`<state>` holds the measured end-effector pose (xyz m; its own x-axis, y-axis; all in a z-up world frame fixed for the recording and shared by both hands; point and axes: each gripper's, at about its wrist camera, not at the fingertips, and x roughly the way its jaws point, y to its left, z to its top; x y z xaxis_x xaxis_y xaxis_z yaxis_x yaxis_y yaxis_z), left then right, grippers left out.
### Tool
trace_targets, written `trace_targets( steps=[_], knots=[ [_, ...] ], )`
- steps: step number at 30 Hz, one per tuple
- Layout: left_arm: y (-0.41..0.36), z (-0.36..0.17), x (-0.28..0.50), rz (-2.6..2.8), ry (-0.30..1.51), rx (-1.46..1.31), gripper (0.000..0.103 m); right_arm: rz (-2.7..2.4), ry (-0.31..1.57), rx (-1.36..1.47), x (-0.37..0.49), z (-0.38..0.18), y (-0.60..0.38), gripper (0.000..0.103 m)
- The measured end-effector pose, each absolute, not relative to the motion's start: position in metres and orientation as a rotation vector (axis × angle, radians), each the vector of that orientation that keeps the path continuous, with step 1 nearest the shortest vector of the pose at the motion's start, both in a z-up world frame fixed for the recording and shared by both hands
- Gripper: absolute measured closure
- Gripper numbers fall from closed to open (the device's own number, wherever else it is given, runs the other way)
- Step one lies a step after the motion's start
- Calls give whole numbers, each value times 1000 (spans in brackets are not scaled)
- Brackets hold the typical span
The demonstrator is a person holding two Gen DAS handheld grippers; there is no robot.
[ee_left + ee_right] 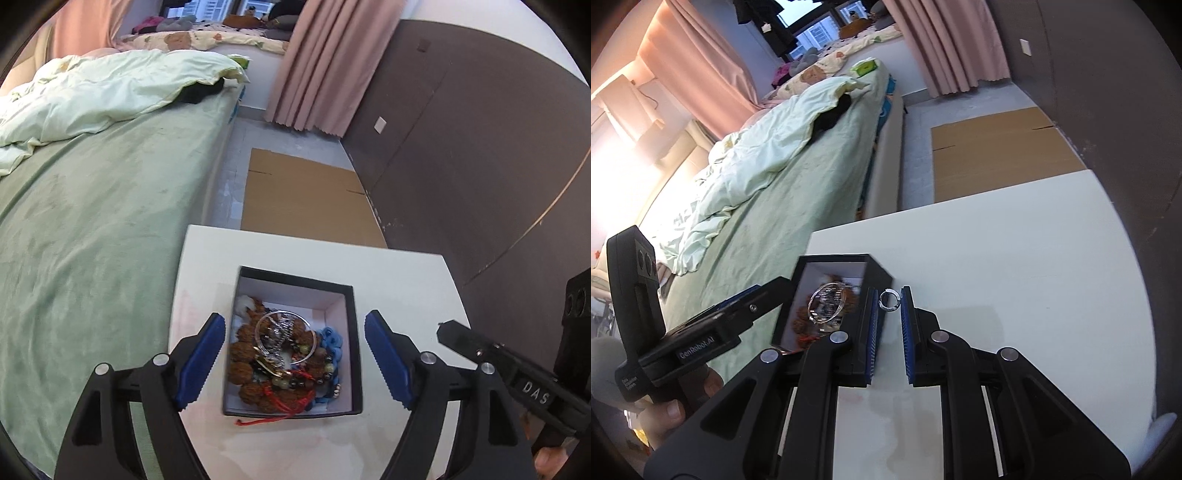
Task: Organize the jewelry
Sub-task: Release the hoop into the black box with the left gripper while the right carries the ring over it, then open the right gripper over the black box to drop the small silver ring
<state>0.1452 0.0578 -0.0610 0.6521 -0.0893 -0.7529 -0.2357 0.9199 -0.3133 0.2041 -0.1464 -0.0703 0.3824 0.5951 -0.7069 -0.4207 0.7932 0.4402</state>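
Right wrist view: right hand-held gripper (889, 300) pinches a small ring (888, 299); left hand-held gripper (294, 354) gapes empty over the box (352, 343); ring might slip onto the counter (1015, 258).

A white desk (399, 273) stands just beside a bed (92, 236) covered with a green sheet. A pale, rumpled quilt (103, 96) lies bunched toward the far end of the bed, with a dark garment (201, 92) tucked at its edge. On the grey floor (236, 162) beyond the desk lies a flat sheet of cardboard (306, 199), close against a dark brown wall (480, 147). That wall bears a white switch plate (380, 124). Pink curtains (332, 62) hang at the far end of the room, next to a window (820, 29). A second bed with a patterned cover (207, 38) shows beyond.
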Motion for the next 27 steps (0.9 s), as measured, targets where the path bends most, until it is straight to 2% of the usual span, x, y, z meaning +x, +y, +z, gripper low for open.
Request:
trace_targets(
  steps=[9, 19, 20, 21, 23, 27],
  knots=[
    [87, -49, 131, 119, 827, -449, 17, 738, 986, 249, 199, -72, -120, 90],
    [110, -43, 120, 147, 807, -494, 16, 821, 1011, 265, 192, -78, -83, 88],
    [112, -43, 119, 149, 806, -499, 16, 823, 1017, 255, 191, -79, -79, 78],
    [114, -43, 118, 149, 805, -503, 16, 825, 1035, 241, 191, -81, -74, 59],
    [116, -43, 116, 149, 805, -508, 16, 808, 1026, 231, 191, -81, -75, 40],
    [118, -40, 112, 149, 801, -508, 15, 784, 1005, 241, 192, -78, -89, 38]
  ],
)
